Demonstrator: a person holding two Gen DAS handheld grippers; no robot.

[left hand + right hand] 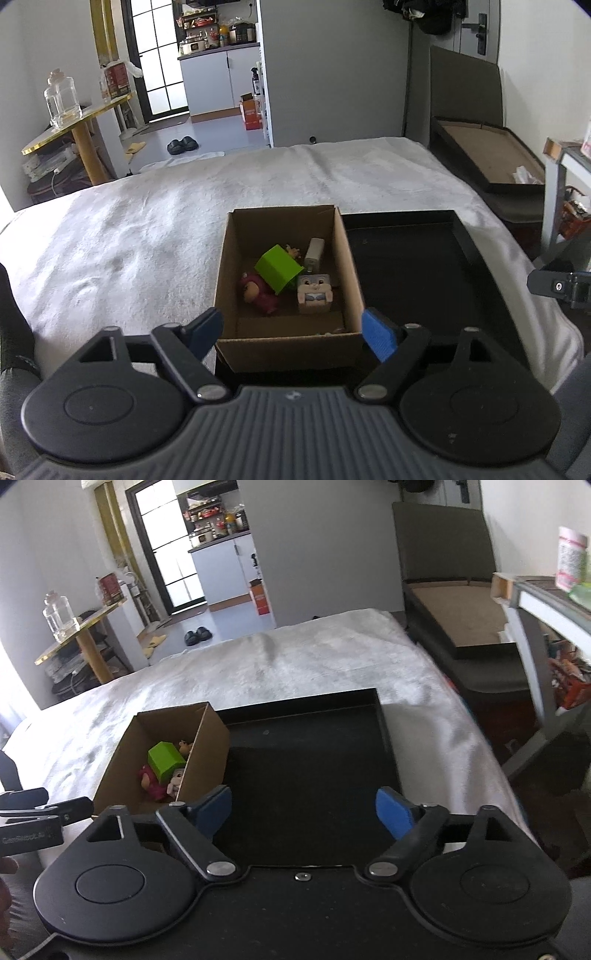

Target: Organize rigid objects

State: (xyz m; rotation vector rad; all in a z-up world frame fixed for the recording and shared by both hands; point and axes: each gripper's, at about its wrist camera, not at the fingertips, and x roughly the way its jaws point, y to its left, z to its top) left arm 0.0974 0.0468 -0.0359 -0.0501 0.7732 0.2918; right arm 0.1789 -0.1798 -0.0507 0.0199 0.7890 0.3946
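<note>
Now both wide open, left claw [291,332] over cardboard box [284,343], right claw [304,812] over black tray [310,760]

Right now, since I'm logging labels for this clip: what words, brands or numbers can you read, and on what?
No text here can be read.
Left gripper: lettering on its side, seen in the right wrist view, too blurred.
Red tin on the gold side table: label too small.
Orange carton on the floor: print blurred.
Pink-and-white bottle: print blurred.
</note>
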